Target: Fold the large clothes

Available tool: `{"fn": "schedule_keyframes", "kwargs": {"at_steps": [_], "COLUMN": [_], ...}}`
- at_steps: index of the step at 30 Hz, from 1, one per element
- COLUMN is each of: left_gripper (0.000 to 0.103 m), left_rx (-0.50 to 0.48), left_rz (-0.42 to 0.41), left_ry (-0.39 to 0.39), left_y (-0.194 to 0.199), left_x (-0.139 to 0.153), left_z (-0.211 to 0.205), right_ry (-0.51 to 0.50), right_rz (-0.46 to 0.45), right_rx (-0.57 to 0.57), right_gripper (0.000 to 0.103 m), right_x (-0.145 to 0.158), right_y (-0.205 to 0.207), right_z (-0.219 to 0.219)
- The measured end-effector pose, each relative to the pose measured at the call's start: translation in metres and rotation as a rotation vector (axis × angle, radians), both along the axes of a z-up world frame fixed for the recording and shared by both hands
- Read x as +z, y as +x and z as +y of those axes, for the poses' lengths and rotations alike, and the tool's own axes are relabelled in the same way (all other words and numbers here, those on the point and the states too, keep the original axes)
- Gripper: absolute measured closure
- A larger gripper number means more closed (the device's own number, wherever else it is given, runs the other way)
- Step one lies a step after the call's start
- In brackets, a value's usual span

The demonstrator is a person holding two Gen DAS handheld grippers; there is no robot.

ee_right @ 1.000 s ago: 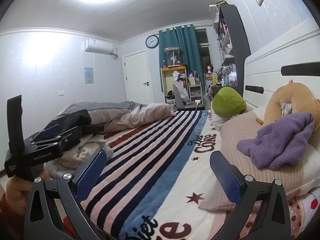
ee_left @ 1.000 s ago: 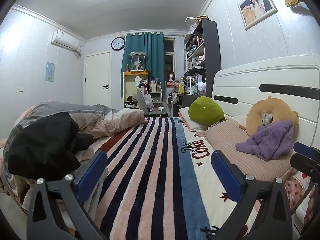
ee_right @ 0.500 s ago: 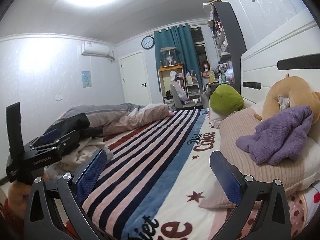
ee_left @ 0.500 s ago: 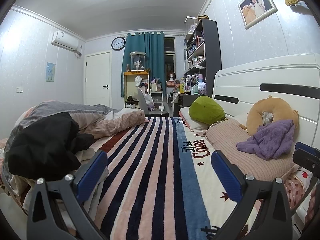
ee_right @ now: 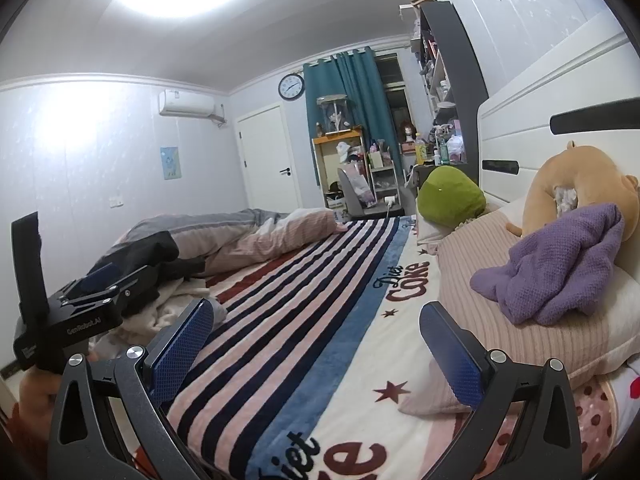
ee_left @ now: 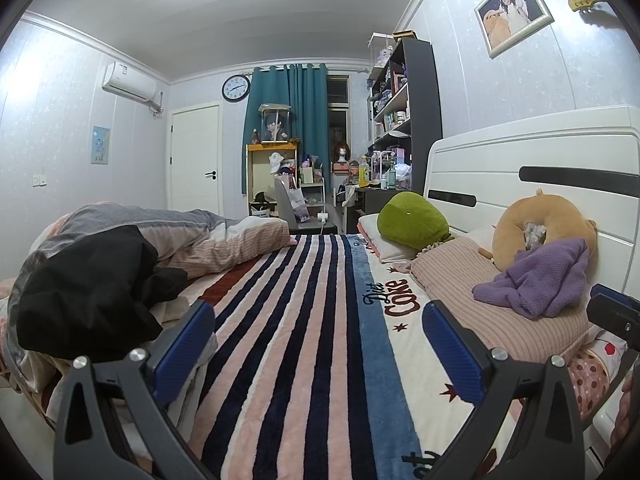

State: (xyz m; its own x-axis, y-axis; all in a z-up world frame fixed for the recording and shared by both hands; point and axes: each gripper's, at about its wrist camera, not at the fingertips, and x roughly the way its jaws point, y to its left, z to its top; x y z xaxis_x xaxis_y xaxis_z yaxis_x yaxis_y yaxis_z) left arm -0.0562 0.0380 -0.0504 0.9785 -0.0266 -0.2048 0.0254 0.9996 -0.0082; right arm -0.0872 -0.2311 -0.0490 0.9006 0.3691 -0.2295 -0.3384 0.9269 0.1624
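Note:
A purple knitted garment (ee_left: 536, 280) lies crumpled on a pink ribbed pillow (ee_left: 492, 304) at the right, near the headboard; it shows larger in the right wrist view (ee_right: 556, 264). A black garment (ee_left: 84, 292) lies heaped at the bed's left side. My left gripper (ee_left: 318, 330) is open and empty above the striped blanket (ee_left: 312, 320). My right gripper (ee_right: 316, 332) is open and empty, low over the blanket (ee_right: 304, 320), with the purple garment ahead to its right. The left gripper's body (ee_right: 72, 312) shows at the left of the right wrist view.
A grey and pink duvet (ee_left: 192, 236) is bunched at the far left. A green plush (ee_left: 412, 224) and an orange neck pillow (ee_left: 540, 220) rest against the white headboard (ee_left: 520, 168). Shelves (ee_left: 400, 120), a desk and a door (ee_left: 194, 160) stand beyond the bed.
The right gripper has moved forward and tilted slightly, bringing the purple garment and pillow closer in its view. The left gripper has barely moved. Both stay open.

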Motion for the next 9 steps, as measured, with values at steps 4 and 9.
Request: {"fn": "schedule_keyframes", "kwargs": {"at_steps": [4,9], "left_gripper": [0.001,0.001], "left_rx": [0.0,-0.004], "left_rz": [0.001,-0.001], "left_ry": [0.0,0.003], "left_y": [0.0001,-0.0008], "left_x": [-0.0002,-0.0014], "left_z": [0.0001,0.0021], "right_ry": [0.001,0.002], "right_rz": [0.001,0.001], "right_rx": [0.0,0.0], "right_gripper": [0.0,0.0], "right_x": [-0.0003,-0.0002], "right_y": [0.0,0.0006], "right_z": [-0.0001,-0.0007]}}
